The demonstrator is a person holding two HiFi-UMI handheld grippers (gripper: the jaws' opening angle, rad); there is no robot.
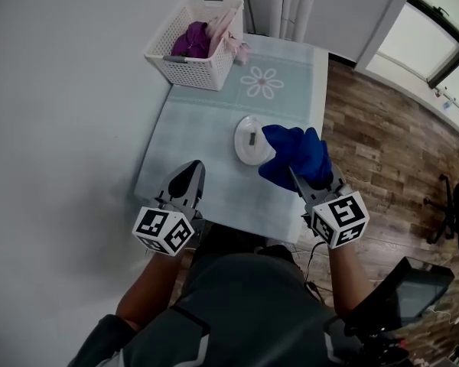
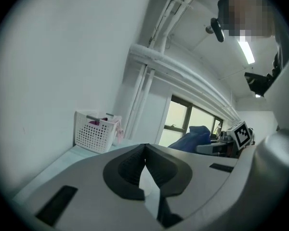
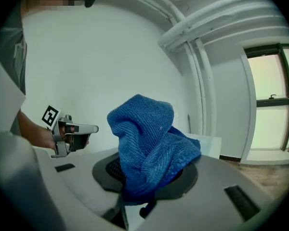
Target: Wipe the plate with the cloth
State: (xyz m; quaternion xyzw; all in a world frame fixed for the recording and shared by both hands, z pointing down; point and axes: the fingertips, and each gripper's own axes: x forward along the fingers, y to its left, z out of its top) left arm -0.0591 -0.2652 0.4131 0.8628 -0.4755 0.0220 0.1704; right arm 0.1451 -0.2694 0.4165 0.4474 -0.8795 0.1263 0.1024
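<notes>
A small white plate [image 1: 251,140] lies on the pale checked tablecloth [image 1: 214,182] near the table's middle. My right gripper [image 1: 300,180] is shut on a bunched blue cloth [image 1: 297,156], held above the table just right of the plate; in the right gripper view the blue cloth [image 3: 149,146] bulges out of the jaws. My left gripper [image 1: 185,182] hangs over the table's near left part, jaws shut with nothing between them; the left gripper [image 2: 145,166] points level toward the far wall.
A white perforated basket [image 1: 194,44] with purple and pink fabric stands at the table's far left corner, also as the basket [image 2: 95,131] in the left gripper view. A white wall runs along the left. Wooden floor [image 1: 382,151] lies to the right.
</notes>
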